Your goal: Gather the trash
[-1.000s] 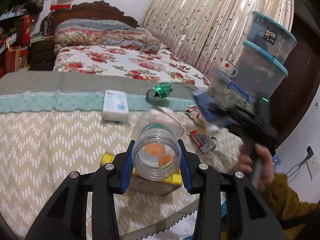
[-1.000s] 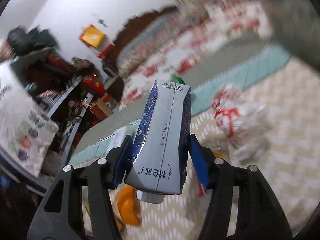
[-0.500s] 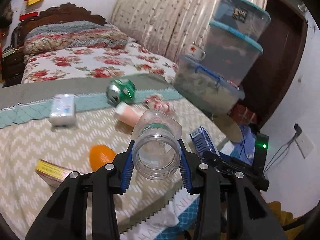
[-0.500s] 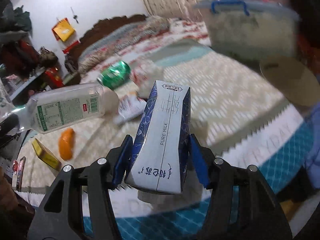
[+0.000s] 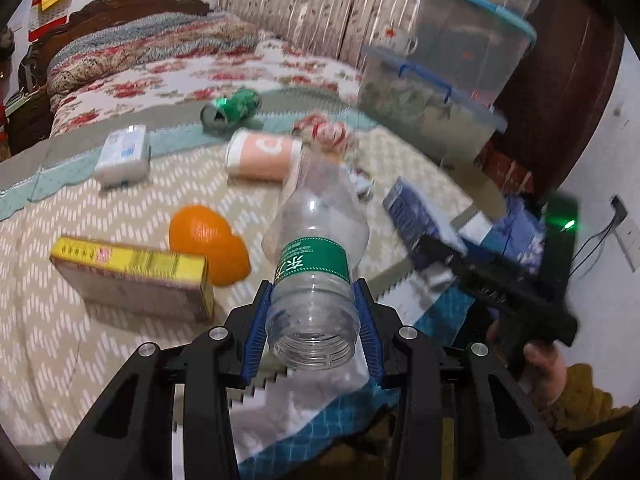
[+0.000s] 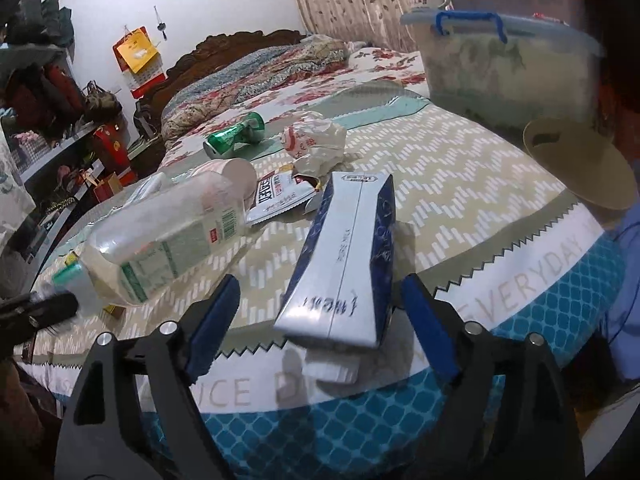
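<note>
Right tool [image 6: 316,312] released carton [image 6: 344,256] (underside hidden).

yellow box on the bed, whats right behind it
An orange sits just behind the yellow box, its lower part hidden by the box's top edge. Whether the two touch cannot be seen. Farther back lie a white packet and a pink cup.
</note>
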A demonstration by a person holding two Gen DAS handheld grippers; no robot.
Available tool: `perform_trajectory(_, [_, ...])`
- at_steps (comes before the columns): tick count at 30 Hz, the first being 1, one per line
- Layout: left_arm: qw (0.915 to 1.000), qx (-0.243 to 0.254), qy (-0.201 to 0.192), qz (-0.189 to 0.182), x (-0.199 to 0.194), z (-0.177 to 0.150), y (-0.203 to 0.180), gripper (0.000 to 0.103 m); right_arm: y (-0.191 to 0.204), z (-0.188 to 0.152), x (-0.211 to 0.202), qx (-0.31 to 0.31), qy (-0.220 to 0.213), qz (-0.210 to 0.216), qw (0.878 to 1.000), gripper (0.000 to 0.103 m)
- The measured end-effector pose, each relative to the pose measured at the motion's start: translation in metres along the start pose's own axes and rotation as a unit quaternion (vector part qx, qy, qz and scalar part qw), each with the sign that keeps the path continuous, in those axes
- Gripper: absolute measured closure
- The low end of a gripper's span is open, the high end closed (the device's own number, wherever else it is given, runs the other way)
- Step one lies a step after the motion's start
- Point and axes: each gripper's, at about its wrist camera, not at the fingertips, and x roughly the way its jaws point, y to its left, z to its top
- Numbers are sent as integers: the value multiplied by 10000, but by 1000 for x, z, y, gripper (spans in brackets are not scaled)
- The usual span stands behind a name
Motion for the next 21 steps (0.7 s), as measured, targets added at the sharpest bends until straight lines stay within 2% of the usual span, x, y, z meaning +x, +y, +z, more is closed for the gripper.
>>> perform_trajectory(3, [9997, -10, 202, 147, 4, -7, -2, 63, 3, -4, -8, -47, -110, -86, 9999, 16])
perform_trajectory(5, [9995, 1, 174, 264, 2, -9, -4, 53, 3, -6, -13, -83, -207, -158, 9996, 13])
perform_trajectory(10, [9984, 113, -20, 559, -6, -10, -5, 42, 4, -10, -22, -43, -402, -303, 9987, 9])
perform_trajectory(15, [9972, 143, 52, 735, -1, -9, -5, 42, 0, -7, -36, 126, -758, -337, 9965, 4])
perform_trajectory(21, [9960, 125, 64, 884, 0, -10, -3, 42, 7, -6, -68, 107, -1566, -701, 9851, 3])
